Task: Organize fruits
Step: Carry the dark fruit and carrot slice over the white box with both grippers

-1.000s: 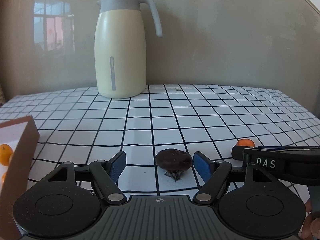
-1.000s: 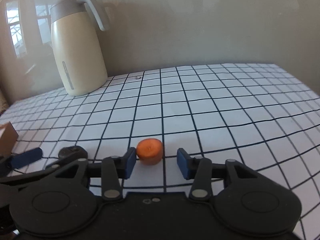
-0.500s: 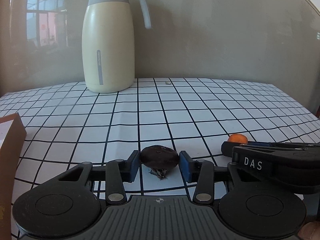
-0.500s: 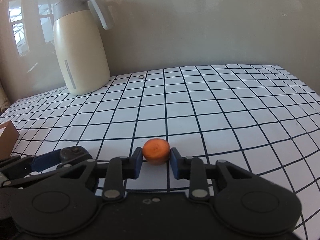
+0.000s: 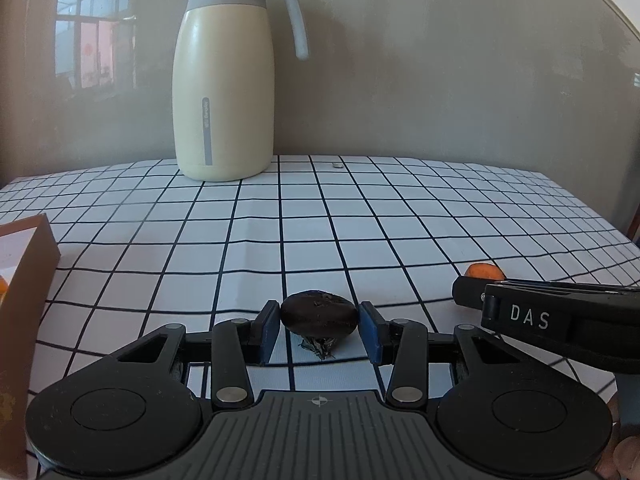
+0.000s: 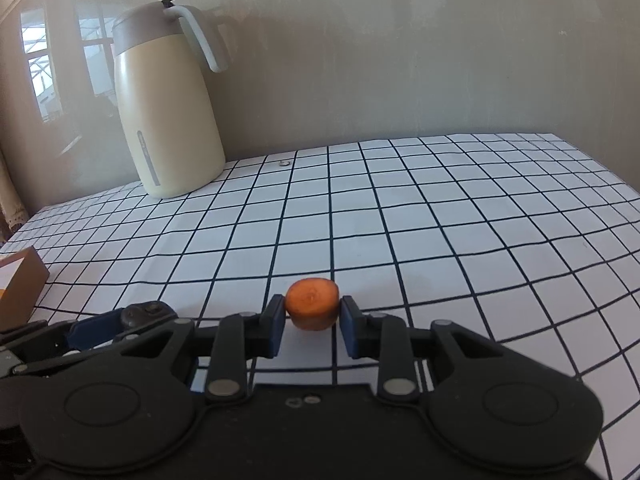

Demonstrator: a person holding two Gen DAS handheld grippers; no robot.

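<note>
My left gripper (image 5: pixel 319 326) is shut on a dark brown, wrinkled fruit (image 5: pixel 318 315) with a dry stem tuft below it, held just above the checked tablecloth. My right gripper (image 6: pixel 312 318) is shut on a small orange fruit (image 6: pixel 312 308), lifted a little off the cloth. In the left wrist view the orange fruit (image 5: pixel 484 271) shows at the right behind the right gripper's black finger. In the right wrist view the dark fruit (image 6: pixel 138 314) shows at the left in the left gripper's blue pads.
A cream thermos jug with a grey lid (image 5: pixel 224 76) stands at the back of the table near the wall. A brown cardboard box (image 5: pixel 24 280) with orange fruit inside stands at the left edge. A small pale object (image 5: pixel 337 166) lies near the wall.
Both grippers have closed, the left on the dark fruit and the right on the orange fruit. Both have since risen slightly off the cloth.
</note>
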